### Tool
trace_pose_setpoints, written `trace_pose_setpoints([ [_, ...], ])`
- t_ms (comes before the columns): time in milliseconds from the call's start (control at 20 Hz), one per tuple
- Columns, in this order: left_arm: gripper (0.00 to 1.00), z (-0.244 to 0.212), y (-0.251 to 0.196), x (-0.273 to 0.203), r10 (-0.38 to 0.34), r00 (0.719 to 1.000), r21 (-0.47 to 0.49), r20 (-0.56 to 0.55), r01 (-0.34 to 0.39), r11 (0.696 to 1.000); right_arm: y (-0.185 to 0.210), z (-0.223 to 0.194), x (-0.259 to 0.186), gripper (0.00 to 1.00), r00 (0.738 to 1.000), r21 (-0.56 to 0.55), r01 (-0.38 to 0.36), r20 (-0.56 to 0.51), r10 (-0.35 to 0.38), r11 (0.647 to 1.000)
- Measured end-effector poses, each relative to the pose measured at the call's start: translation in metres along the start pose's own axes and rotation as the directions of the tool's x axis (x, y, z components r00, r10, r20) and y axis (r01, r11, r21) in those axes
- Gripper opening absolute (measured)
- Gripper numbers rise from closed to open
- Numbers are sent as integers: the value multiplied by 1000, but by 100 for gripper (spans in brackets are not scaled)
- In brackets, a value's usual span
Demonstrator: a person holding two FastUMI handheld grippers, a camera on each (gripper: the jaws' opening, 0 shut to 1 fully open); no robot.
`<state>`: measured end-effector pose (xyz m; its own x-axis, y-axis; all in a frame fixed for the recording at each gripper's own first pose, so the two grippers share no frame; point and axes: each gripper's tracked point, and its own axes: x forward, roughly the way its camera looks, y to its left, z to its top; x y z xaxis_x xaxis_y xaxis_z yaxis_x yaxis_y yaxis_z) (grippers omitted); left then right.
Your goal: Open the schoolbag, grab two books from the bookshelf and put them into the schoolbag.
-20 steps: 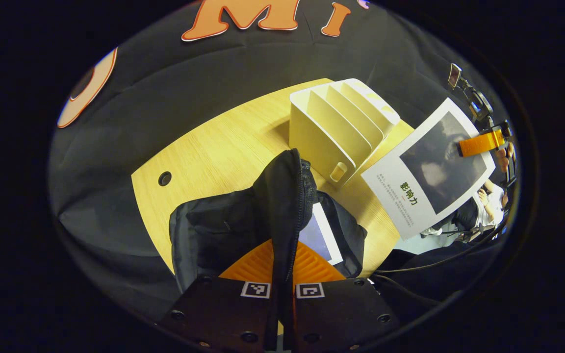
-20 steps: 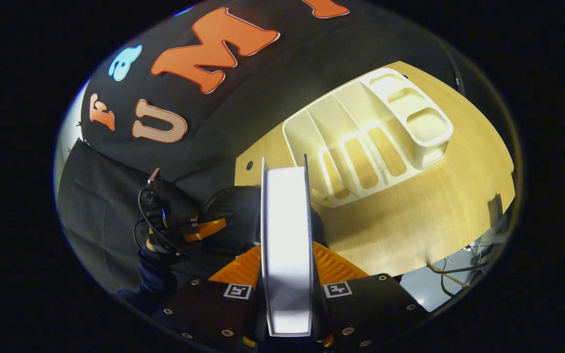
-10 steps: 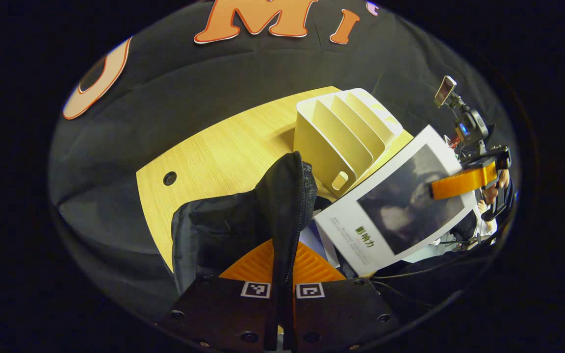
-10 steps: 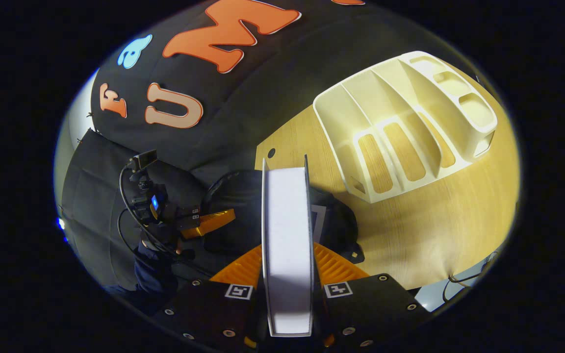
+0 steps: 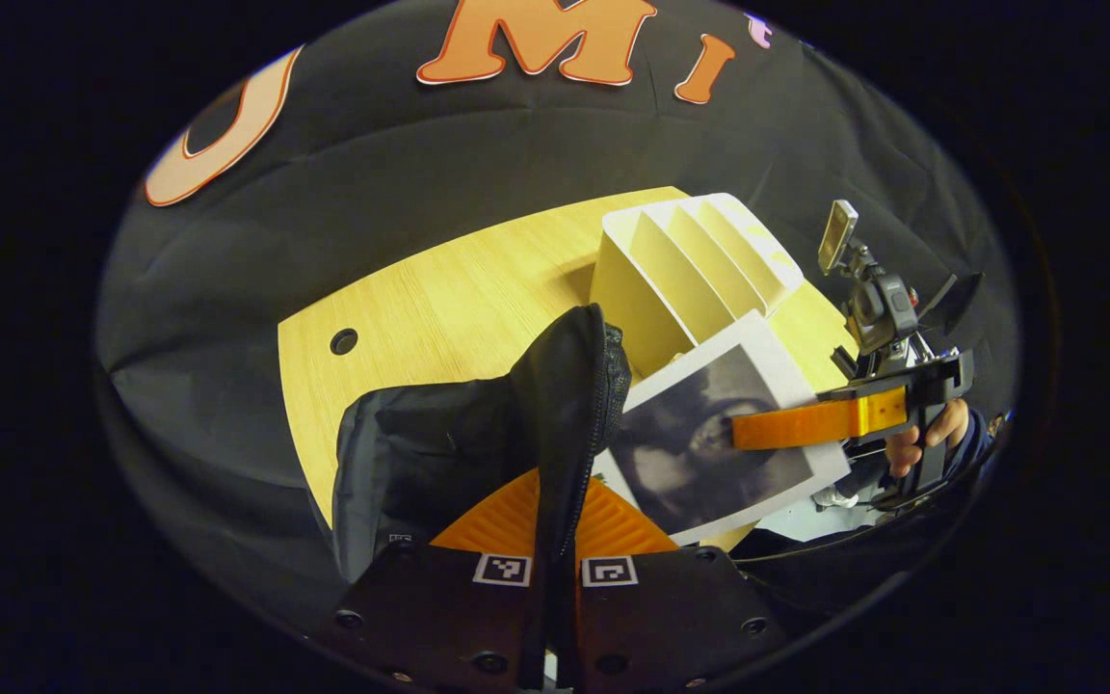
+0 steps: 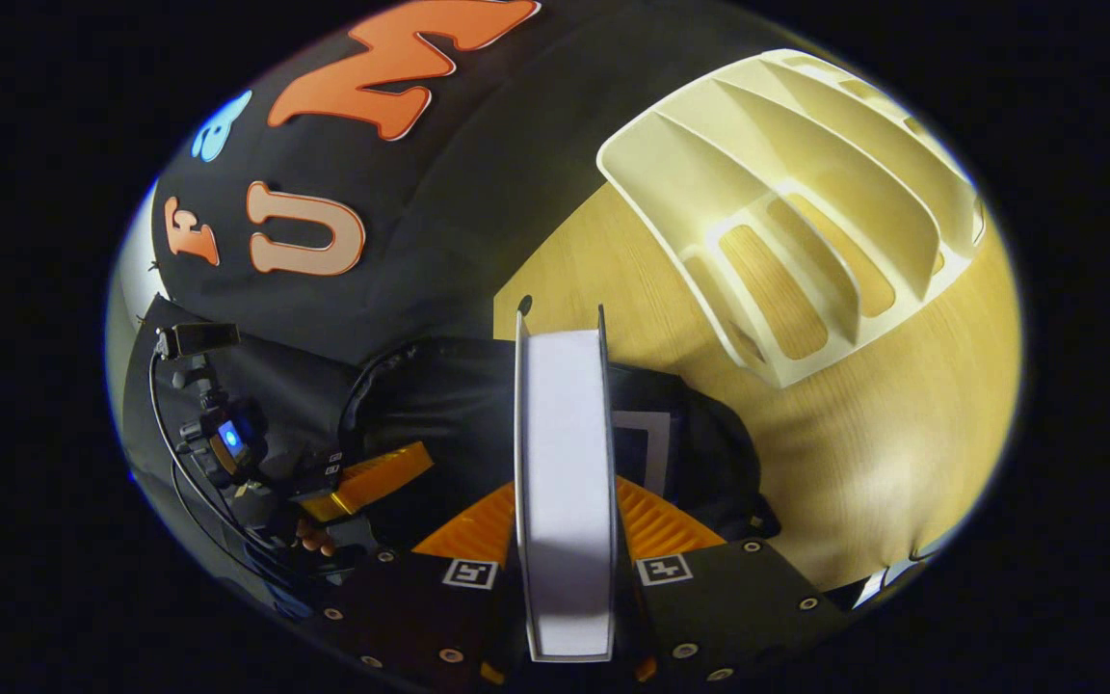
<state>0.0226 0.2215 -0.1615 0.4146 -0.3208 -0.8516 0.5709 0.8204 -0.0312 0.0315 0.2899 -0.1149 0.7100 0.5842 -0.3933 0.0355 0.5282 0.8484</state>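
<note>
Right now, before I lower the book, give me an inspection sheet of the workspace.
Surface: wooden table, a round hole near its far corner.
Job's things: black schoolbag held open, one book already inside; second book at the opening; white bookshelf has no books in the slots that show.
Clutter: nothing seen.
Grippers: left gripper shut on the schoolbag's edge; right gripper shut on the second book.
Cables: dark cables by the left gripper.
Surroundings: black cloth wall.
</note>
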Motion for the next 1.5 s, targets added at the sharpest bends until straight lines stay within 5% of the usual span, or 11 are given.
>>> trace_pose_setpoints([
  [450,5,5,-11,-2,-11,1000,12,18,11,1000,18,-36,71,38,998,43,-55,19,55,998],
  [1150,5,14,-22,0,-11,999,-4,37,11,1000,15,-38,98,38,993,78,-63,102,55,995],
  [1500,5,15,-12,-2,-15,998,-67,63,19,998,13,2,82,36,961,172,-84,275,34,981],
])
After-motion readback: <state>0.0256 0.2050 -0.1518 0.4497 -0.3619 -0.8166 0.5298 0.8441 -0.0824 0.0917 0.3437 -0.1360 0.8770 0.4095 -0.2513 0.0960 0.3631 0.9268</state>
